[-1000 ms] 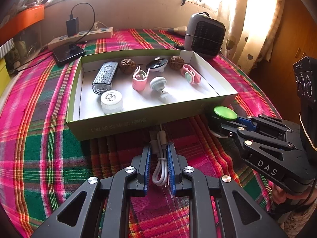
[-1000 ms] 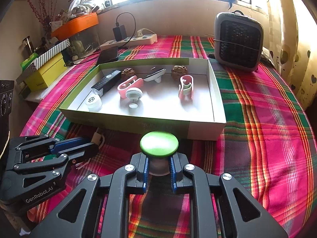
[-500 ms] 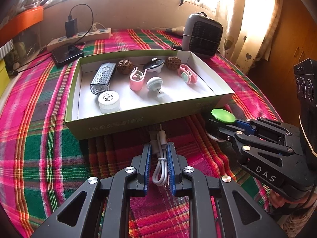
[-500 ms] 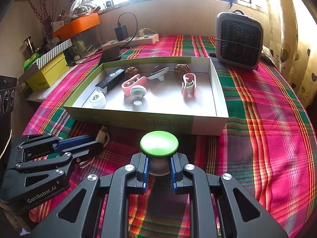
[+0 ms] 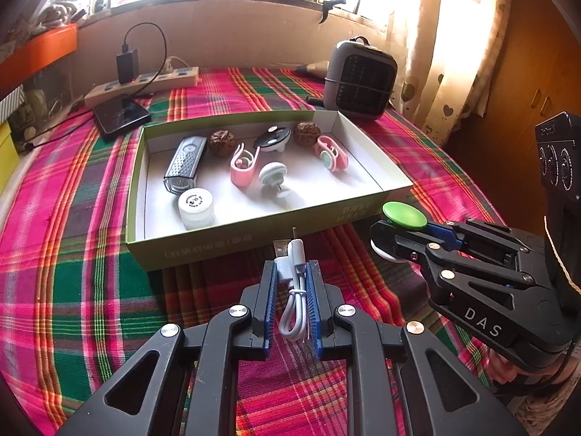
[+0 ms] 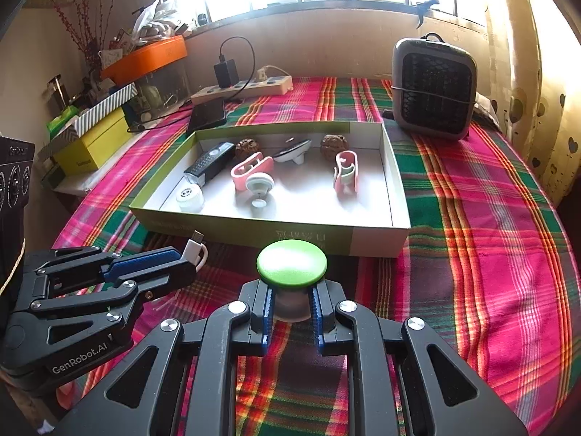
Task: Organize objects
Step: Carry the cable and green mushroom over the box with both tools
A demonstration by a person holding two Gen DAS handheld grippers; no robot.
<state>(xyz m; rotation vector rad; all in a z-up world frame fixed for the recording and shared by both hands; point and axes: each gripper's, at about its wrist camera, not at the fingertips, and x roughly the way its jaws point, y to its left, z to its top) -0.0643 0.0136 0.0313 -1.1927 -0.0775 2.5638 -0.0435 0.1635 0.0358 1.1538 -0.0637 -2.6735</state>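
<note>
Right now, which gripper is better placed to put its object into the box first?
Probably the left gripper: its white cable points at the box, near open floor. The right gripper holds the green-topped piece near the corner.

Home: plaid tablecloth point(image 6: 472, 218), heart curtains point(image 5: 446, 54)

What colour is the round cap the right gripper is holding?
Bright green cap, clearest in the right wrist view, clamped by the right gripper.

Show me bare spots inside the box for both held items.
Shallow green-rimmed cardboard box: bare white floor between pink clip and right wall, and along the near wall beside white round cap. Back-left is crowded around grey flashlight.
</note>
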